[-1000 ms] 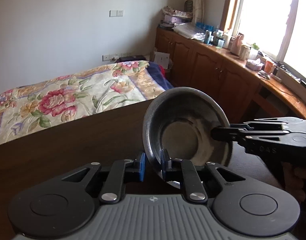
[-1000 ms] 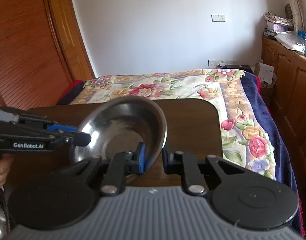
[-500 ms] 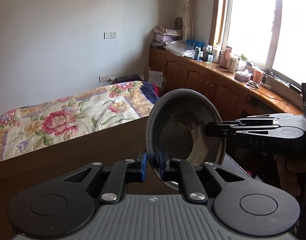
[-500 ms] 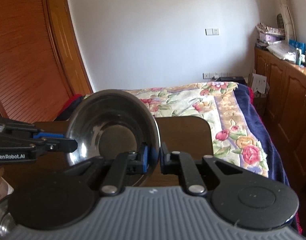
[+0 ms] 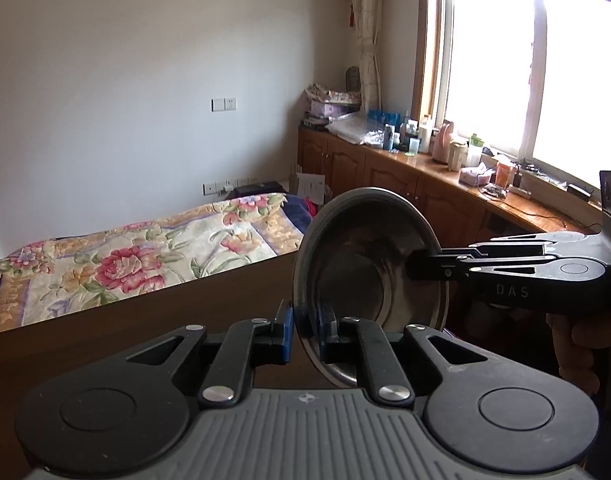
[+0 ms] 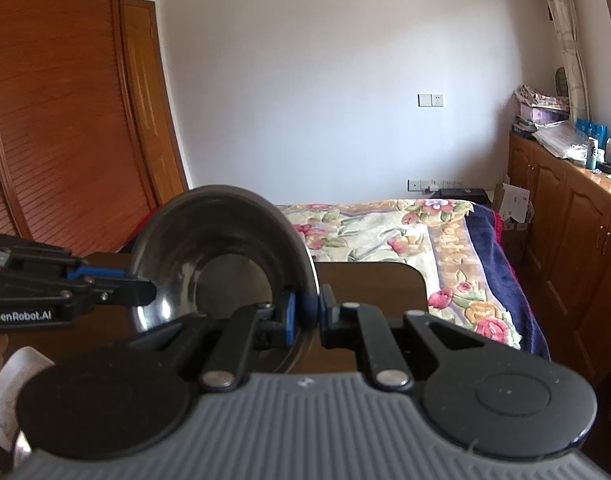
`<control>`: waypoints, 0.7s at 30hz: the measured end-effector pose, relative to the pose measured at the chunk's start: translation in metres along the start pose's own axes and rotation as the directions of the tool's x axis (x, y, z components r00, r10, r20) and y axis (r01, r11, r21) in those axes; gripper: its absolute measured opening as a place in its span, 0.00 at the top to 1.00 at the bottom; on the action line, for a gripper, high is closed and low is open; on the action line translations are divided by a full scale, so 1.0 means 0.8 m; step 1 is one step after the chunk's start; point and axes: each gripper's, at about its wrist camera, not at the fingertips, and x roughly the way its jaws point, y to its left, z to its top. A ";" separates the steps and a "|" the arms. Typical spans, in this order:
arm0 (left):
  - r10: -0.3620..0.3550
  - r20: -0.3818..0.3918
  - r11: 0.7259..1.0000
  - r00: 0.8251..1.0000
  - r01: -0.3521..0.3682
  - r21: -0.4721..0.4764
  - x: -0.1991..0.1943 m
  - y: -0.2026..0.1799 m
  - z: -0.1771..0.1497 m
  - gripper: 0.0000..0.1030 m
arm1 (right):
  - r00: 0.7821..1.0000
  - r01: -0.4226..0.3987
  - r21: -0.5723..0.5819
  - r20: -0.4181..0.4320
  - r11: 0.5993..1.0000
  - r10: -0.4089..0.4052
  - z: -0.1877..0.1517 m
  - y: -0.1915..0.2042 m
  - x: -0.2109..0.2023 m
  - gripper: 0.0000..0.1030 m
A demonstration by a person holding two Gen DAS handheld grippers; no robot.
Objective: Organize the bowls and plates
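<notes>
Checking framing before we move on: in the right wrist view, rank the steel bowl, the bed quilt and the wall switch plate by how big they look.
1. Bed quilt
2. Steel bowl, enlarged by nearness, so this order is unsure
3. Wall switch plate, clearly smallest

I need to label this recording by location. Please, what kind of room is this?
Most likely a bedroom in a home: a bed with a floral bedspread, wooden cabinets under the window, and a wooden wardrobe door.

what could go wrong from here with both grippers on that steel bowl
1. The steel bowl hangs tilted above the table, pinched only at its thin rim by the left gripper and right gripper; slick metal could slip out.
2. If the hands drift apart or twist unevenly, one grip may pop off and the bowl swing or drop.
</notes>
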 end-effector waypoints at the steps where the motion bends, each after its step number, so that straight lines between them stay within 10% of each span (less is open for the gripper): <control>1: 0.000 0.006 1.000 1.000 0.000 -0.001 -0.005 -0.002 -0.004 0.62 | 1.000 -0.004 0.000 0.003 1.000 0.004 -0.001 0.002 -0.003 0.87; 21: -0.009 0.045 0.999 0.999 0.011 -0.038 -0.090 0.006 -0.081 0.62 | 0.998 -0.062 0.004 0.009 0.998 0.062 -0.048 0.051 -0.044 0.87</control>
